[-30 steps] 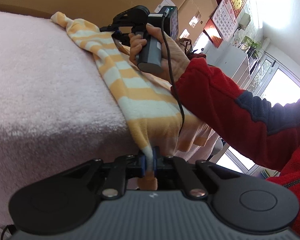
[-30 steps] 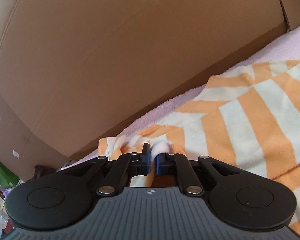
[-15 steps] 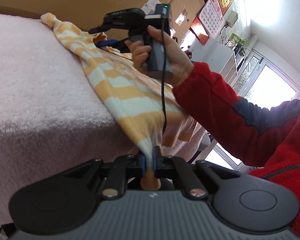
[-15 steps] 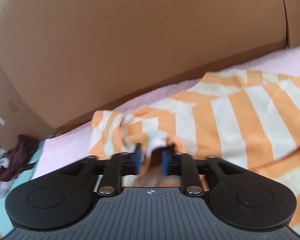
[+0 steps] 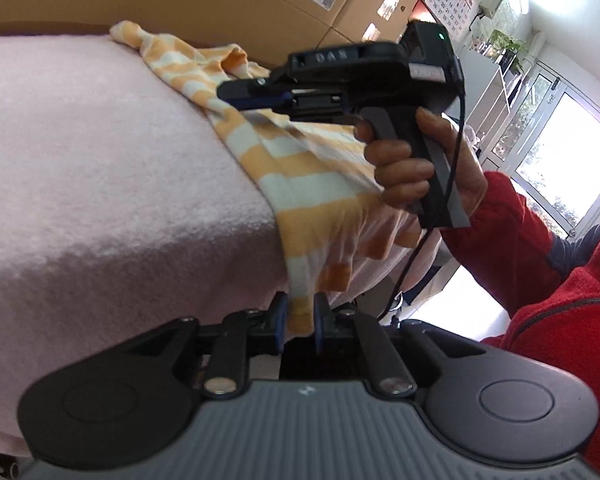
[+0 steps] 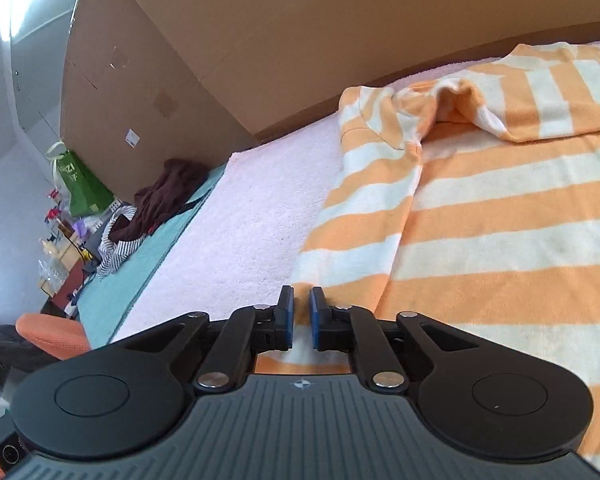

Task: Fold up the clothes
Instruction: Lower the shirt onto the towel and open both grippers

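Note:
An orange-and-white striped garment [image 5: 300, 168] lies on a pink fleecy cover [image 5: 100, 160], its lower hem hanging over the near edge. My left gripper [image 5: 300, 316] is at that hem. Its jaws are opening, and the hem hangs loosely between them. A hand [image 5: 412, 168] holds my right gripper [image 5: 228, 94] above the garment's upper part. In the right wrist view the garment [image 6: 500, 240] lies flat with a sleeve folded in at the top. The right gripper [image 6: 302, 312] hovers over its left edge with its jaws closing, a narrow gap left and nothing gripped.
Large cardboard boxes [image 6: 300, 40] stand behind the pink cover [image 6: 240, 220]. To the left lie a teal cloth [image 6: 140, 280], a dark clothes pile [image 6: 168, 196] and a striped item [image 6: 120, 248]. An orange chair [image 6: 48, 332] sits lower left. A red sleeve [image 5: 540, 248] fills the right.
My right gripper let go of the bunched sleeve and drew back along the garment's left edge. My left gripper's jaws parted from the hem that they were pinching.

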The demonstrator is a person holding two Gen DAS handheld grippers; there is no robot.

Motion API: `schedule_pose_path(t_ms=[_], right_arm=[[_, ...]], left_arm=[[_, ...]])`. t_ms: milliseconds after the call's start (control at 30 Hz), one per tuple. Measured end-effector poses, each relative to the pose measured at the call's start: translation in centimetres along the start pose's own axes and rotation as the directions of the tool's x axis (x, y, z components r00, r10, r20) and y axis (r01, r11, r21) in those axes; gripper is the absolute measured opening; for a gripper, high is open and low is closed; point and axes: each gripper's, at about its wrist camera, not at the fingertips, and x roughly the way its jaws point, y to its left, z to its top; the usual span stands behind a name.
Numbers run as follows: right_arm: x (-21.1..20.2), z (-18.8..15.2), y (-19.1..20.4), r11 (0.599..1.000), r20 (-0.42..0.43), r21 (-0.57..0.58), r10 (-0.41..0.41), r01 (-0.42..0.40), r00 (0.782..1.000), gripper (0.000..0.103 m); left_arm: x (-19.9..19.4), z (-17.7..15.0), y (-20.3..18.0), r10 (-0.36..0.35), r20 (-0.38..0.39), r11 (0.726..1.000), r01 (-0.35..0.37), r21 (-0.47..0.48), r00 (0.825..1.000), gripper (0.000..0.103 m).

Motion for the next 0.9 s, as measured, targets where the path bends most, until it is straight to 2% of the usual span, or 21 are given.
schedule_pose_path(t_ms=[33, 100, 133, 167, 200, 267, 300, 367, 400, 467, 533, 633, 700, 733, 767, 800, 833, 867, 900], right_arm=[[-0.4, -0.6, 0.6, 0.999, -0.007, -0.04, 0.019, -0.019, 1.0, 0.015], [-0.5, -1.6, 0.6, 0.998, -0.047, -0.056, 0.04, -0.042, 0.998, 0.016], [-0.5, -1.9, 0.6, 0.997, -0.039, -0.06, 0.048, -0.05, 0.998, 0.017], [-0.6, -2.1, 0.7, 0.996, -0.031, -0.064, 0.056, -0.058, 0.998, 0.018], [-0.6, -1.9, 0.4, 0.997, -0.017, -0.06, 0.056, -0.057, 0.998, 0.02], [-1.6, -1.6, -0.7, 0.998, 0.043, -0.049, -0.046, 0.048, 0.998, 0.02], [-2.2, -1.4, -1.2, 0.993, 0.075, -0.042, -0.106, 0.109, 0.992, 0.021], [-3.4, -1.2, -2.9, 0.981, 0.109, -0.006, -0.191, 0.193, 0.975, 0.015], [-4.1, -1.1, -3.7, 0.981, 0.114, 0.031, -0.194, 0.191, 0.974, 0.015], [-5.6, -1.0, -5.2, 0.978, 0.127, 0.108, -0.19, 0.176, 0.974, 0.024], [-7.3, -1.0, -5.8, 0.961, 0.176, 0.123, -0.268, 0.249, 0.947, 0.034], [-9.7, -0.5, -7.2, 0.938, 0.231, 0.178, -0.333, 0.296, 0.914, 0.037], [-10.7, 0.2, -8.7, 0.931, 0.249, 0.26, -0.32, 0.255, 0.914, 0.037], [-11.0, 0.6, -9.5, 0.925, 0.258, 0.303, -0.31, 0.228, 0.915, 0.039], [-11.2, 1.2, -9.9, 0.917, 0.27, 0.329, -0.322, 0.227, 0.907, 0.041], [-11.3, 2.0, -10.3, 0.907, 0.284, 0.349, -0.342, 0.236, 0.896, 0.044], [-11.2, 2.8, -10.7, 0.899, 0.3, 0.353, -0.372, 0.26, 0.878, 0.044], [-11.3, 3.7, -11.1, 0.881, 0.32, 0.361, -0.426, 0.307, 0.846, 0.044], [-11.5, 4.6, -11.7, 0.855, 0.339, 0.374, -0.486, 0.359, 0.805, 0.044]], left_arm=[[-0.9, 0.7, -0.1, 0.014, 0.028, 1.0, -0.014, 0.013, 1.0, 0.007], [-2.2, 2.8, -0.2, 0.047, 0.098, 0.997, -0.052, 0.052, 0.994, 0.016], [-2.4, 4.0, 0.0, 0.055, 0.128, 0.995, -0.065, 0.07, 0.99, 0.031], [-2.4, 5.2, 0.2, 0.057, 0.152, 0.994, -0.071, 0.085, 0.987, 0.038], [-2.0, 6.4, 0.4, 0.061, 0.169, 0.992, -0.079, 0.101, 0.984, 0.038], [-0.6, 8.7, 0.8, 0.071, 0.197, 0.986, -0.099, 0.137, 0.978, 0.041], [0.6, 10.0, 1.2, 0.095, 0.2, 0.982, -0.125, 0.143, 0.975, 0.041], [3.9, 12.7, 2.2, 0.171, 0.189, 0.97, -0.199, 0.139, 0.967, 0.041], [5.5, 14.0, 2.8, 0.197, 0.182, 0.968, -0.221, 0.122, 0.963, 0.041], [8.9, 16.5, 4.3, 0.219, 0.162, 0.97, -0.232, 0.066, 0.962, 0.039], [12.0, 18.3, 5.3, 0.217, 0.139, 0.973, -0.226, 0.053, 0.966, 0.038], [16.1, 19.6, 6.3, 0.246, 0.1, 0.964, -0.254, 0.077, 0.964, 0.038], [17.6, 19.4, 6.9, 0.262, 0.074, 0.961, -0.267, 0.069, 0.962, 0.037], [17.5, 19.4, 7.1, 0.253, 0.085, 0.964, -0.258, 0.06, 0.964, 0.041], [17.2, 19.3, 7.2, 0.248, 0.092, 0.966, -0.253, 0.048, 0.964, 0.052], [17.1, 19.2, 7.4, 0.251, 0.088, 0.966, -0.255, 0.035, 0.964, 0.055], [16.9, 19.0, 7.5, 0.249, 0.092, 0.967, -0.252, 0.022, 0.964, 0.058], [16.9, 19.0, 7.5, 0.245, 0.097, 0.969, -0.248, 0.018, 0.965, 0.063], [16.9, 18.9, 7.4, 0.246, 0.097, 0.968, -0.25, 0.024, 0.964, 0.064]])
